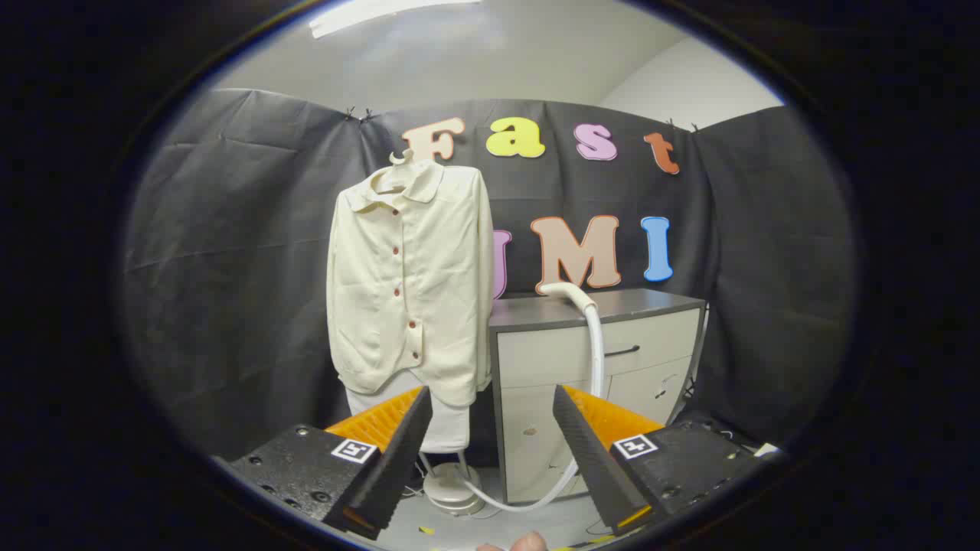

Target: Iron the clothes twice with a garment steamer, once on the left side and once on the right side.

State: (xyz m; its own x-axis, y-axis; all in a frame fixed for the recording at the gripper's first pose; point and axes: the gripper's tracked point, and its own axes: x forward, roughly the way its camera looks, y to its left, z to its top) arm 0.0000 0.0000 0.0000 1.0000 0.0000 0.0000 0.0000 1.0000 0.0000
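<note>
Two fingers spread wide apart is what you've got right now, your gripper (490,436) holding nothing and pointed at the set-up from well back. Dead ahead and a touch toward eleven o'clock hangs the cream shirt (409,283), buttoned up on a hanger (400,157) against the booth's dark cloth, front facing you so both halves are open to a pass. Below the hem you can see the white stand (452,490), its round base on the floor just beyond your left finger. Over at one o'clock from the gap sits the grey-topped cabinet (597,360), just beside the shirt, and that's where your tool waits: the garment steamer head (563,291) rests on the cabinet top, with its white hose (593,360) dropping down the cabinet front and curling across the floor toward the stand. It's parked there within easy reach of the garment, I'd say. A fingertip (528,542) peeks in at six o'clock. By my read nothing's started yet; your first job is closing in on that steamer head, then the left side, then the right.
</note>
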